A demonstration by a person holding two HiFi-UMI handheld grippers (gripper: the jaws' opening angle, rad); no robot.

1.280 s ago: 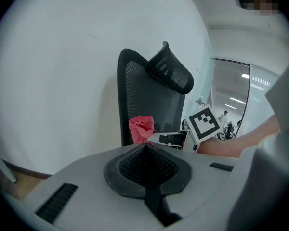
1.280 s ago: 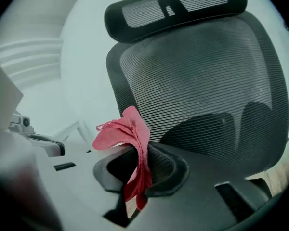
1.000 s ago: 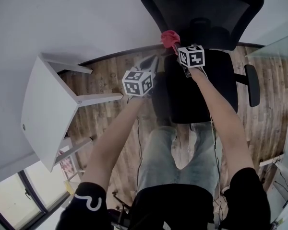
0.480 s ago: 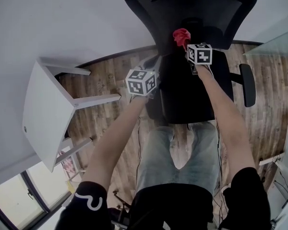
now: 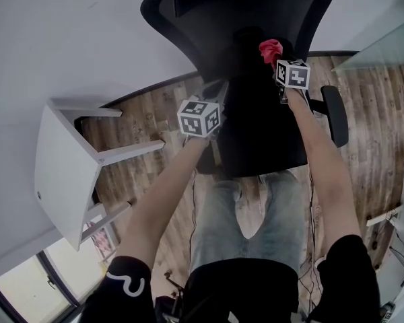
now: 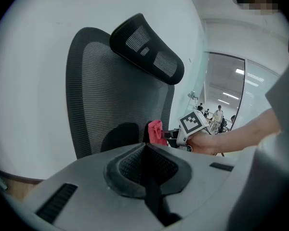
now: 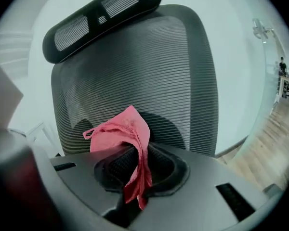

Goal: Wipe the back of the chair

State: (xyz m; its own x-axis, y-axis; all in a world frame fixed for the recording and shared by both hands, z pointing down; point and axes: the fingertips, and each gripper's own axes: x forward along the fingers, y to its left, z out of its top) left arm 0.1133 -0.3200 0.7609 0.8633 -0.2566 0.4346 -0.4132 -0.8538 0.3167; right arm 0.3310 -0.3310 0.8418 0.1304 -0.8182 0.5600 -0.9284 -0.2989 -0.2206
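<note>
Cloth, crumpled red fabric (image 7: pixel 123 129), pinched in our right hand-held gripper (image 5: pixel 277 62), low on black mesh office chair backrest (image 7: pixel 135 66). Our left hand-held gripper (image 6: pixel 148 186) closed, empty, nearby. Risk: we press, chair swivels away; loose fold snags mesh.

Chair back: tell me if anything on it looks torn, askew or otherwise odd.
Nothing stands out. The mesh of the chair back looks whole and even, the headrest sits across its top, and the red cloth is pinched in the right hand-held gripper. The left hand-held gripper is shut and empty.
</note>
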